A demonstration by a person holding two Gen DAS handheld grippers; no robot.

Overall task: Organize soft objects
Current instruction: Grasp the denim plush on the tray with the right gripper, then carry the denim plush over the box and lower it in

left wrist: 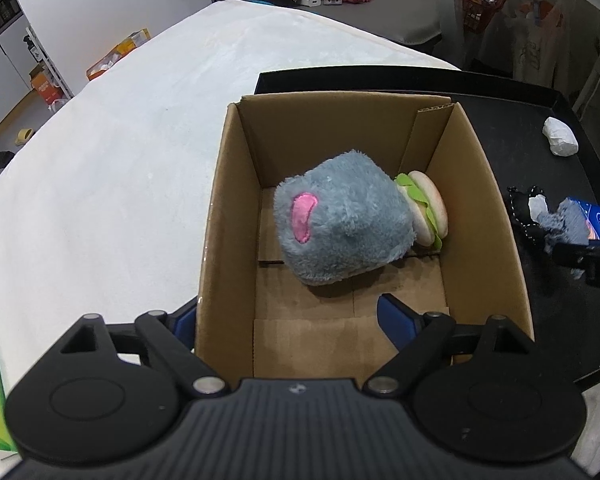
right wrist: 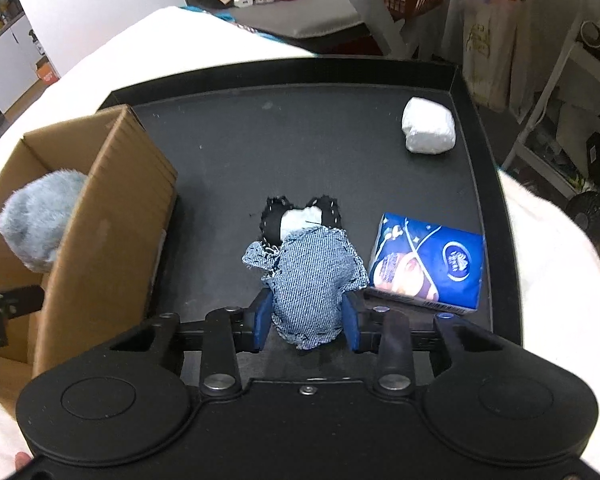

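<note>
The left wrist view is looking down into the open brown cardboard box (left wrist: pixel 340 240), showing what the right wrist view mostly hides: a fluffy grey-blue plush toy with a pink patch (left wrist: pixel 340 224) is lying on the box floor, touching a small plush hamburger with green felt lettuce (left wrist: pixel 424 208) at its far right side. The right wrist view is giving only a corner of that grey plush over the box wall, but is showing the black tray (right wrist: pixel 300 140) in full, with a white crumpled wad (right wrist: pixel 428 126) near its far right corner and a blue printed tissue pack (right wrist: pixel 428 264) lying just beside a small stuffed doll in blue denim with a black-and-white head (right wrist: pixel 310 276).

The left tool (left wrist: pixel 288 316) is standing wide apart, straddling the near left wall of the box, one blue finger outside and one inside, gripping nothing. The right tool (right wrist: pixel 306 320) is clamping the denim doll's lower body between its blue pads, the doll resting on the tray. Both tools are pointing steeply downward.
</note>
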